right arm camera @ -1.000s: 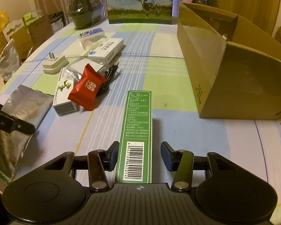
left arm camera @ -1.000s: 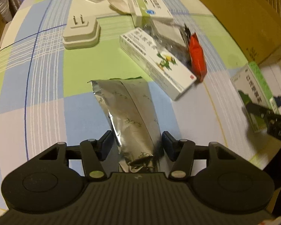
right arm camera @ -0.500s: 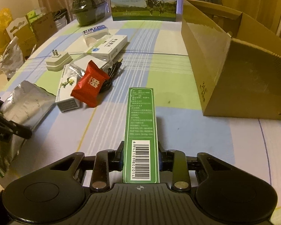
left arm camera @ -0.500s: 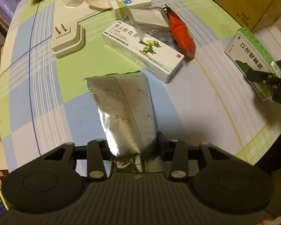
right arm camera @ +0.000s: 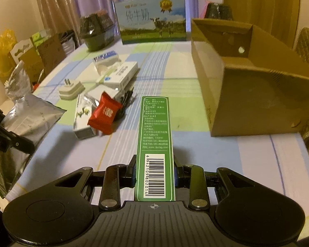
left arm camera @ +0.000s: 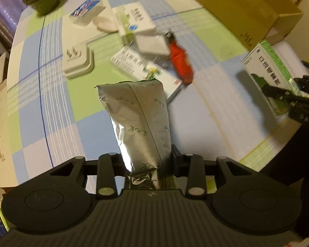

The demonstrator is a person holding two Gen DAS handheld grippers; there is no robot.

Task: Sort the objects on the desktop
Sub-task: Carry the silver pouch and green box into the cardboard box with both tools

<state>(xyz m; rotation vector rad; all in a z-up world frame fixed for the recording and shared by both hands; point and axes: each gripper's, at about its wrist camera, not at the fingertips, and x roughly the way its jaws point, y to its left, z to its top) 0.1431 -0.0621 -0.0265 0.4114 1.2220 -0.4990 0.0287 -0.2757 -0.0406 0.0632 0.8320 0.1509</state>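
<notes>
My left gripper is shut on a silver foil pouch, which it holds up off the checked tablecloth. The same pouch shows at the left of the right wrist view. My right gripper is shut on a long green medicine box with a barcode at its near end, raised above the cloth. That green box appears at the right of the left wrist view, clamped in the other gripper.
A red candy wrapper, a white carton with a parrot picture, further white medicine boxes, a white plug adapter and a black cable lie mid-table. An open cardboard box stands right; a milk carton case stands behind.
Both grippers closed from open, the left on the foil pouch and the right on the green box. Both objects have since risen off the table.
</notes>
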